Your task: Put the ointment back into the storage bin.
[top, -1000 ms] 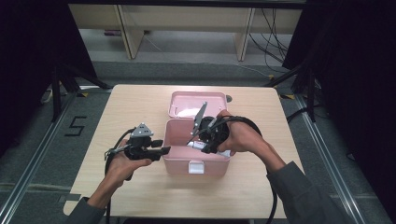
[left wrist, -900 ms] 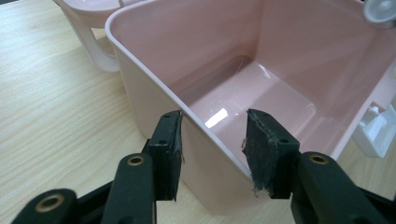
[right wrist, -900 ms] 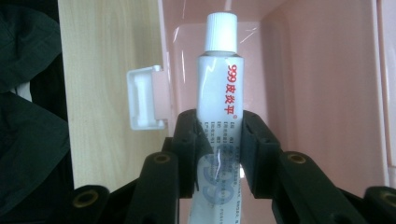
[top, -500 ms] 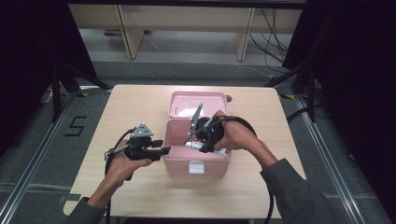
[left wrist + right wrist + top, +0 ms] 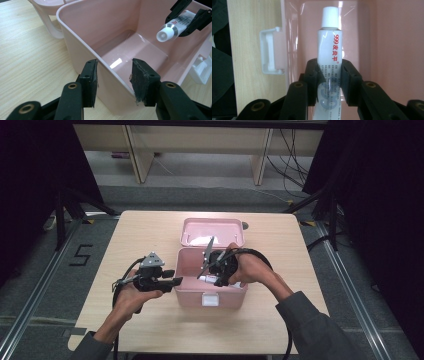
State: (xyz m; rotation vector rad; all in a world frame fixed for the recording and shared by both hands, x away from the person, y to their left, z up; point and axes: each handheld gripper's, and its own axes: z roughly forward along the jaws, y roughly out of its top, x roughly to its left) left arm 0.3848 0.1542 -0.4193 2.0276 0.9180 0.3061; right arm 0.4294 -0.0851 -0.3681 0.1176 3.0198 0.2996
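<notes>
White ointment tube (image 5: 329, 47), smooth plastic with ribbed cap, clenched in right gripper (image 5: 216, 268) jaws and hung cap-down over open pink storage box (image 5: 190, 292), long axis along jaws; left gripper (image 5: 115, 80) jaws astride glossy near wall, steadying box on wood-grain desk (image 5: 150, 235).

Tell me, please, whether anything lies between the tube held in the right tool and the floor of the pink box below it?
Nothing visible does. The tube hangs cap-first over the pink box, whose floor looks bare. The left tool straddles the box's near wall, to one side of the tube's way down.
</notes>
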